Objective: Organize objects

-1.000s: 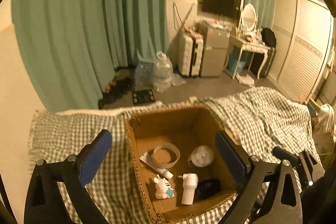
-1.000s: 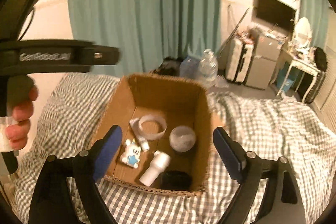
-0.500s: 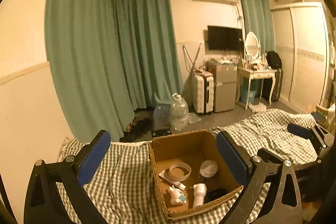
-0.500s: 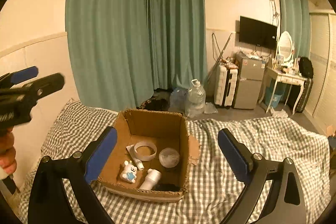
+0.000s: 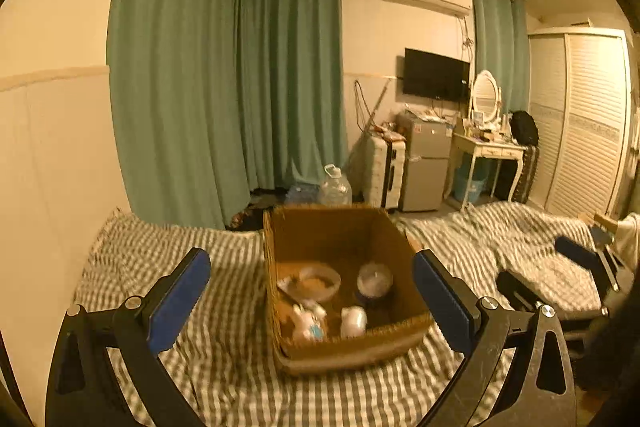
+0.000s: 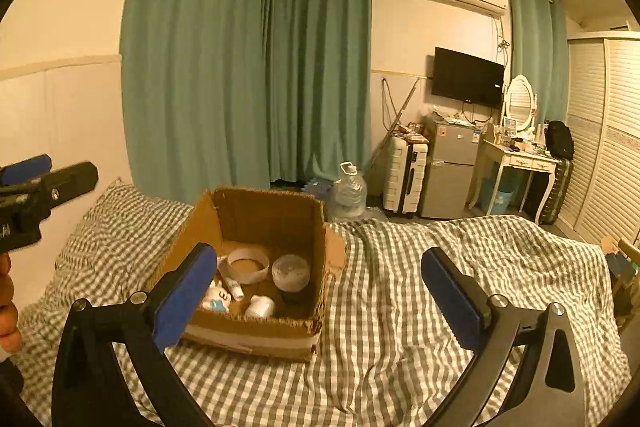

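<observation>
Nearby, both tools gape — cardboard box [image 6: 260,331] on checkered blanket [image 6: 420,267].

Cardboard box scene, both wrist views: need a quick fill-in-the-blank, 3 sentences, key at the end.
1. The cardboard box sits on a ____-patterned bed cover.
2. The white tape ring, the round lidded jar and the small white toy figure all lie ____ the box.
3. The right gripper and the left gripper both have their jaws ____ and hold nothing.

Missing words: checked; inside; open
</observation>
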